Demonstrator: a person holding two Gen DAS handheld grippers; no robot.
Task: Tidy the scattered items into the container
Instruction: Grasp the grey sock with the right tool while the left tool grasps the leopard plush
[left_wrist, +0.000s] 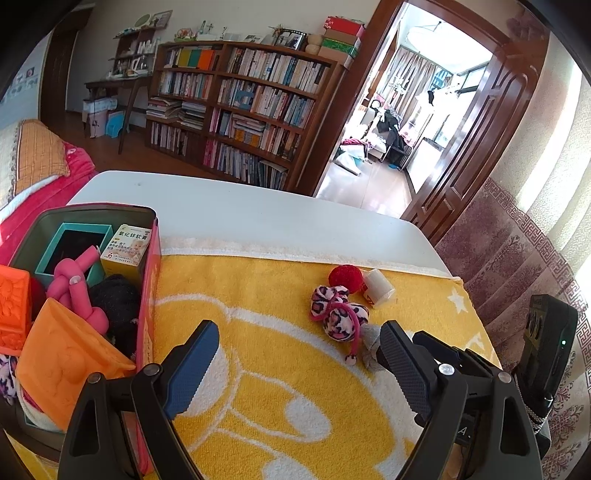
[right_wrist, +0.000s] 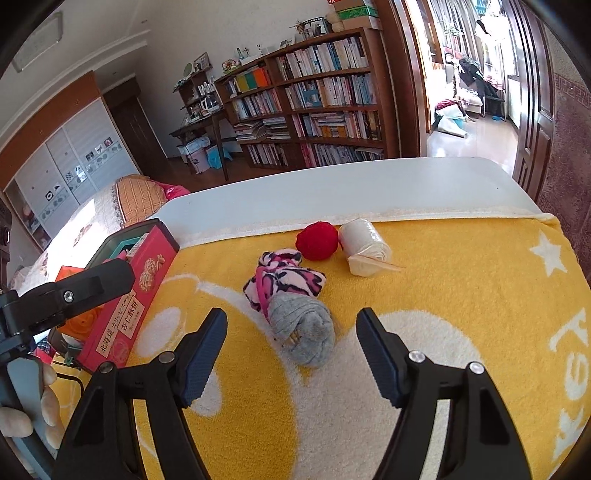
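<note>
Grey sock ball (right_wrist: 304, 334) was framed by the right hand-held gripper (right_wrist: 291, 350), jaws apart, nothing gripped; left hand-held gripper (left_wrist: 295, 363) was held wide open, empty too.

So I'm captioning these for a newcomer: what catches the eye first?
The bright yellow towel covering the table, with a red ball, a leopard-print toy and a grey sock bundle clustered mid-towel. At its left edge, the red tin is crammed with orange and pink toys.

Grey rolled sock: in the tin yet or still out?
Still out. The grey sock lies on the yellow towel, beside the leopard-print toy, between the open right gripper's fingers, untouched.
</note>
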